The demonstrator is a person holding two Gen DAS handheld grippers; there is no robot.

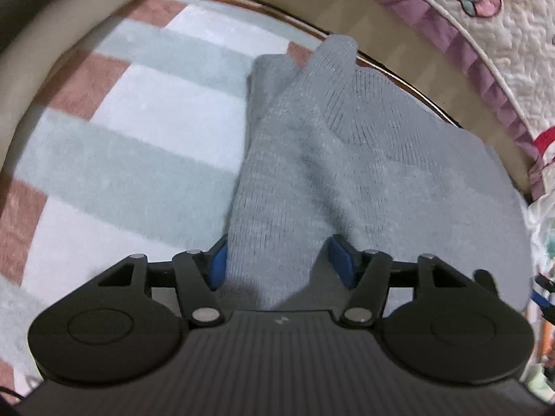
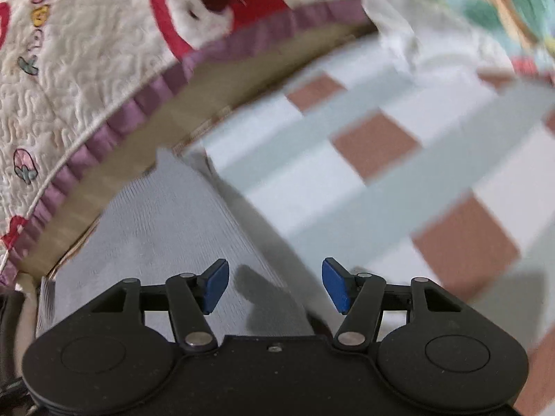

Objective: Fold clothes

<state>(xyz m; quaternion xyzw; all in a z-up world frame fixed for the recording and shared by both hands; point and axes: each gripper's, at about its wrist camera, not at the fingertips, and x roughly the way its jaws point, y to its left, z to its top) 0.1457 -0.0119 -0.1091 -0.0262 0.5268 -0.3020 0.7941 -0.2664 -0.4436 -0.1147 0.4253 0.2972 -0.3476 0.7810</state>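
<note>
A grey ribbed knit garment (image 1: 347, 159) lies across a checked fleece blanket of pale green, white and dusty pink squares (image 1: 131, 128), its far end reaching the blanket's tan border near a cream quilted bedcover with a purple ruffled trim (image 1: 513, 45). In the left wrist view one long fold of the knit rises from the flat body of the garment and runs straight down between the blue pads of the left gripper (image 1: 277, 263), whose black fingers stand narrowly apart with the bunched cloth filling the gap; whether the pads actually press on it cannot be told. The fabric shows fine vertical ribbing and a slightly fuzzy surface, with soft creases where the raised fold meets the spread portion. In the right wrist view the right gripper (image 2: 275, 284) hangs above the garment's edge (image 2: 163, 215) with its blue-padded fingers (image 2: 216, 286) spread wide and nothing between them, the garment's border and the checked blanket visible through the gap. The quilted bedcover (image 2: 86, 79) carries a red bear figure, small embroidered strawberries and stitched lettering too blurred to read. A small pale emblem sits on the left gripper's ridged black body, illegible. A multicoloured patterned cloth (image 2: 503, 10) fills the upper right corner.
</note>
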